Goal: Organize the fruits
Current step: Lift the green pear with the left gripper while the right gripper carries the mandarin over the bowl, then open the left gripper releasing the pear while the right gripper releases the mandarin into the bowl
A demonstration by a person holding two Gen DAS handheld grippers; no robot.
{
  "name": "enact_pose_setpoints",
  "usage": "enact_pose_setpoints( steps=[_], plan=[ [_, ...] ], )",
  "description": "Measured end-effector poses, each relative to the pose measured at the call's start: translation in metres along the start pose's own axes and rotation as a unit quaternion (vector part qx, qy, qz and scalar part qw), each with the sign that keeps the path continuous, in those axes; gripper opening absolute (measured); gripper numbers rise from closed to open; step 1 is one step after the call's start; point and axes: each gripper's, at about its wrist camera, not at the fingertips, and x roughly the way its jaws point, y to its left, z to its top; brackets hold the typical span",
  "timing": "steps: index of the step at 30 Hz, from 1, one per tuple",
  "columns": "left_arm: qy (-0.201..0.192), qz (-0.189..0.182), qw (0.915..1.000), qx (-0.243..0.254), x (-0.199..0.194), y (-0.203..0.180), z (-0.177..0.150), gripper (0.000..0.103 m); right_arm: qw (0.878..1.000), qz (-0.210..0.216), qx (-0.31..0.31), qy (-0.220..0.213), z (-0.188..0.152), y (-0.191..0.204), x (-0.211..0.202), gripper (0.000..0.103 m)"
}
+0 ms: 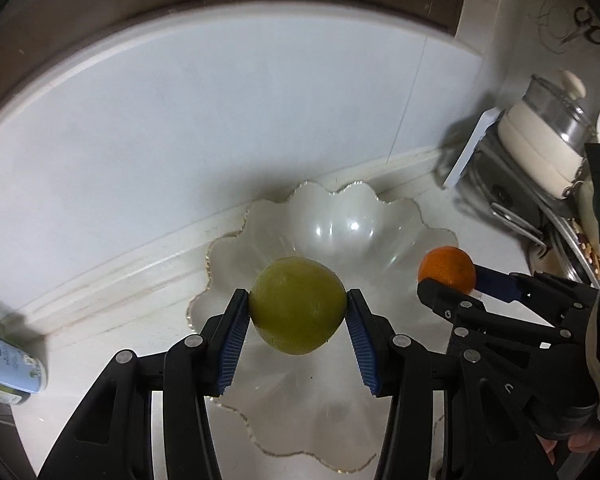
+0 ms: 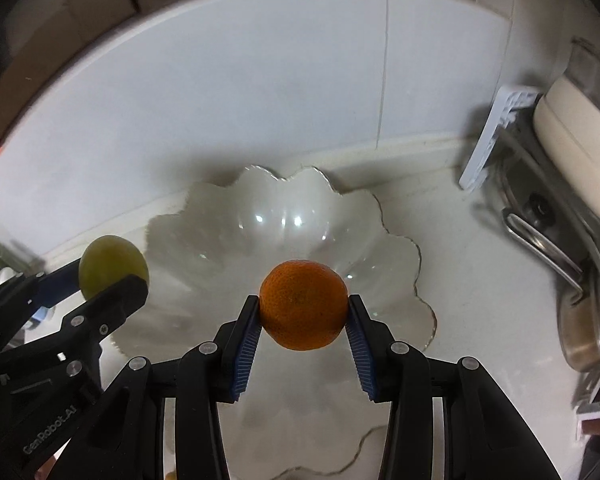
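My left gripper [image 1: 297,306] is shut on a yellow-green round fruit [image 1: 297,305] and holds it above the white scalloped glass bowl [image 1: 340,216]. My right gripper [image 2: 303,308] is shut on an orange [image 2: 303,304] and holds it above the same bowl [image 2: 227,216]. In the left wrist view the right gripper [image 1: 454,278] and its orange [image 1: 447,270] hang over the bowl's right rim. In the right wrist view the left gripper [image 2: 107,276] and green fruit [image 2: 111,264] hang at the bowl's left rim. The bowl's inside shows no fruit.
The bowl stands on a white counter against a white tiled wall [image 1: 219,120]. A cream kettle [image 1: 540,144] and steel pots [image 2: 580,300] crowd the right side. A white bottle [image 1: 7,364] lies at far left. Scissors [image 1: 584,30] hang on the wall.
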Motion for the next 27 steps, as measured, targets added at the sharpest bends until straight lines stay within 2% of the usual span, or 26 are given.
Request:
enact_pose_setpoints(
  steps=[11,27],
  plan=[
    [0.056,0.024,0.9982,0.001,0.053,0.002,0.004,0.048,0.999,-0.022,-0.007,0.043,0.009,-0.005,0.044,0.044],
    [0.107,0.032,0.9937,-0.008,0.09,0.001,0.002,0.049,0.995,-0.038,-0.019,0.086,0.007,-0.009,0.076,0.044]
  ],
)
